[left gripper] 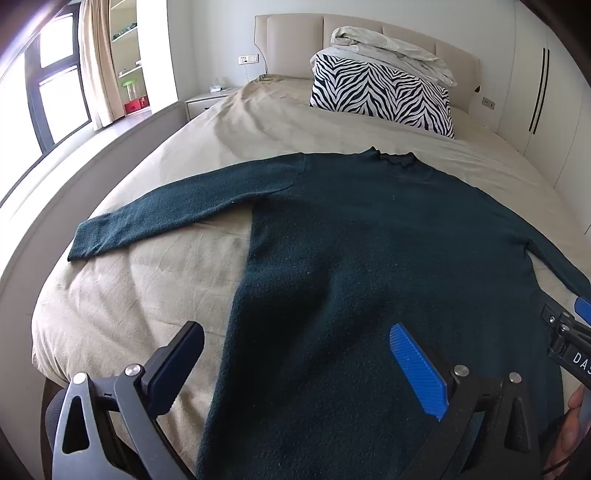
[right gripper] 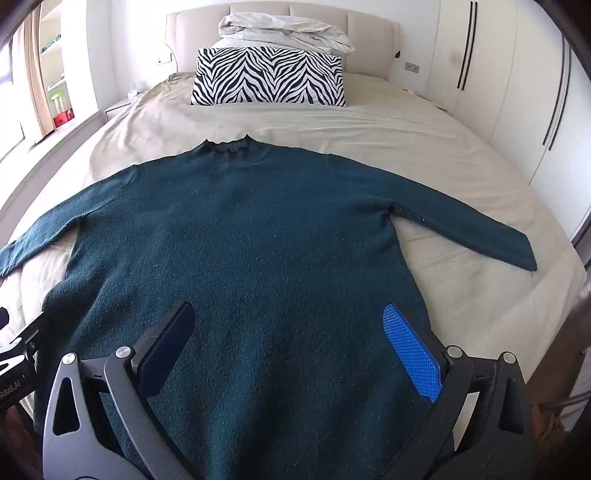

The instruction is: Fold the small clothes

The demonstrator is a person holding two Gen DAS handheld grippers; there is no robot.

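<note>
- Clearly, the dark green sweater lies spread flat, front or back up I cannot tell, on the beige bed sheet, collar toward 12 o'clock and hem toward 6 o'clock at the bed's near edge
- Both sleeves stretch outward: the left sleeve runs off toward 9 o'clock, the right sleeve toward 3 o'clock, each resting on bare sheet
- It looks like a soft, fuzzy knit, probably light and limp; I judge it will sag and drape when lifted, and the nap should give the pads good friction, so slipping seems unlikely
- Good holds, in my judgement, are the cuffs or the shoulder seams for turning the sleeves in, then the hem corners for folding the body up; a pinch in the middle of the body would likely bunch it
- The left gripper hovers over the lower left part of the body, jaws spread as wide as they go, nothing between them
- The right gripper hovers over the lower body, equally wide open and empty; its tip also shows at 3 o'clock in the left view
- Open sheet lies past both cuffs and beyond the collar; the zebra pillow, with a pale folded duvet behind it, sits well apart at 12 o'clock
- The hem lies at the mattress edge, so a tug toward 6 o'clock could slide the knit off
</note>
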